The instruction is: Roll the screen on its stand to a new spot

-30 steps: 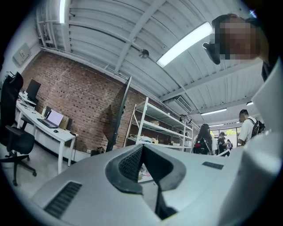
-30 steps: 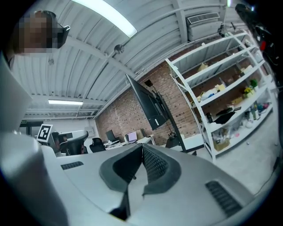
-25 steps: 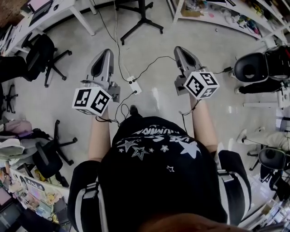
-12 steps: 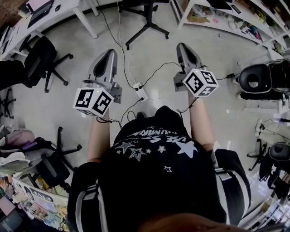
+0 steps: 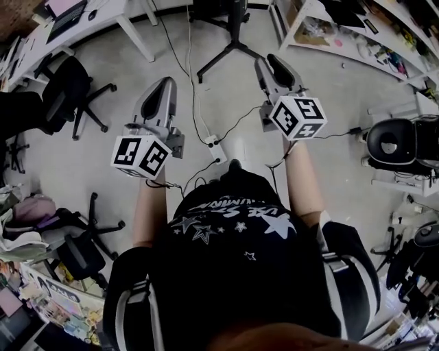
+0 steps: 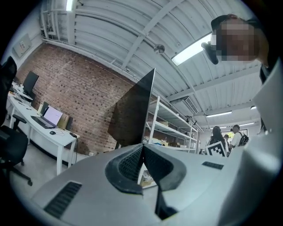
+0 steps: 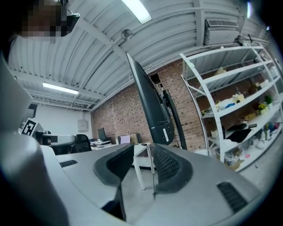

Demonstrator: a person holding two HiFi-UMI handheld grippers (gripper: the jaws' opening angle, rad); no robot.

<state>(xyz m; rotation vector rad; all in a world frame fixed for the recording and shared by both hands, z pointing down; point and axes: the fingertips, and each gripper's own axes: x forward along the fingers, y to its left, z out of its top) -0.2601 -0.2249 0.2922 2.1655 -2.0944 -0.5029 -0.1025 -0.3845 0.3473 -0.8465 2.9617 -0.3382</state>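
Note:
The screen [image 6: 132, 110] is a tall dark panel on a black stand, seen edge-on in the right gripper view [image 7: 151, 106]. In the head view only the stand's black splayed legs [image 5: 232, 45] show on the floor, straight ahead of me. My left gripper [image 5: 163, 85] is held short of the stand, to its left, with the pads pressed together [image 6: 142, 148] and nothing in them. My right gripper [image 5: 267, 64] reaches closer to the legs. Its jaws are opening [image 7: 141, 152], a narrow gap shows between the pads, and nothing is between them.
A white power strip [image 5: 217, 150] with trailing cables lies on the floor between my arms. Black office chairs [image 5: 68, 89] and a white desk [image 5: 103, 15] stand at the left. White shelving [image 5: 343, 31] lines the back right, and another black chair [image 5: 394, 144] stands at the right.
I have stepped toward the stand, so its legs sit nearer. The right gripper has moved forward and its jaws have parted. The left gripper stays shut.

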